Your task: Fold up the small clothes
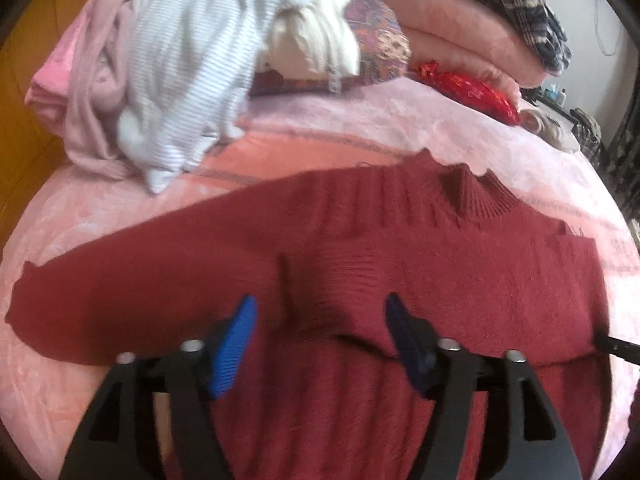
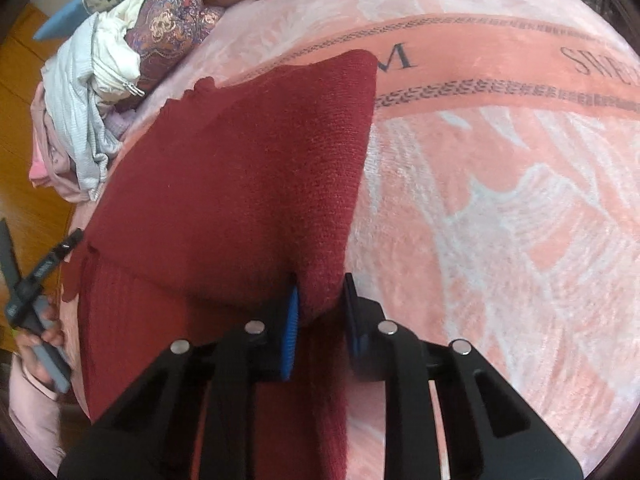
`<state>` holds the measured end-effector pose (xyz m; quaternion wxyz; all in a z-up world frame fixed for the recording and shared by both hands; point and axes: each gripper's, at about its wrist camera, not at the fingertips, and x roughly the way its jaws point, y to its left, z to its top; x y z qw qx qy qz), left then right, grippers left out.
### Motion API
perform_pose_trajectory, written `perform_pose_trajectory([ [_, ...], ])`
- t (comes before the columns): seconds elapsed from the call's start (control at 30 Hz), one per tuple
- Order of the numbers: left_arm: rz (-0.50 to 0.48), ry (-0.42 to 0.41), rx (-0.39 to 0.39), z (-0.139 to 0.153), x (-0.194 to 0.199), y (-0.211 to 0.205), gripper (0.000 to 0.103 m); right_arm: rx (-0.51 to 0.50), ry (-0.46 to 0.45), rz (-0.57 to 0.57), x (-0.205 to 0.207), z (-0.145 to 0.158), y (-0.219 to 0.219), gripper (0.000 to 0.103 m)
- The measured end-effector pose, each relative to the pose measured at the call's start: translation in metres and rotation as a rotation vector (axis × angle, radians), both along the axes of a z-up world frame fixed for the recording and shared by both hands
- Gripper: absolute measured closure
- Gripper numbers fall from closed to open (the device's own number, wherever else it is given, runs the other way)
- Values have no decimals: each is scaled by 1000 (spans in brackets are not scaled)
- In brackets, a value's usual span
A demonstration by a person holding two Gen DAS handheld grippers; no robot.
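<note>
The dark red sweater (image 1: pixel 360 256) lies across the pink blanket (image 2: pixel 500 200). The right claw (image 2: pixel 320 312) pinches its folded edge, fabric running forward-left; the left claw (image 1: pixel 320 332) hovers spread over the body, empty.

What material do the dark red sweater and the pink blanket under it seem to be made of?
Red sweater: likely wool or acrylic knit, matte and fuzzy, with ribbed rows at the collar. Pink blanket: probably plush synthetic fleece, with a soft sheen and embossed pile.
</note>
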<state>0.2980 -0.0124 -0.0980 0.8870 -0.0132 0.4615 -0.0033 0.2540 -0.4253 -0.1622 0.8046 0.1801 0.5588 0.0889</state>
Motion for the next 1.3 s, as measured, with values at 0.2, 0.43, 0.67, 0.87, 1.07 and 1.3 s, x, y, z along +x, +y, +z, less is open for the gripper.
perform_pose_trajectory([
  [0.2,42,108,-149,2,-12,37,30,-130,-65,-8,-12,24,8,67],
  [0.43,47,231,-383,-30,-5,12,33,-67,-87,18,-12,32,20,67],
  [0.67,135,217,-381,-40,23,-2,80,-75,-108,47,-10,28,27,67],
  [0.87,-16,-107,-194,17,-5,-26,87,-83,-112,53,-12,20,26,68],
  [1.07,41,85,-66,-32,0,-1,65,-105,-101,56,-11,18,29,66],
  [1.3,130,-1,-143,-8,-11,39,55,-11,-101,39,-4,38,30,63],
])
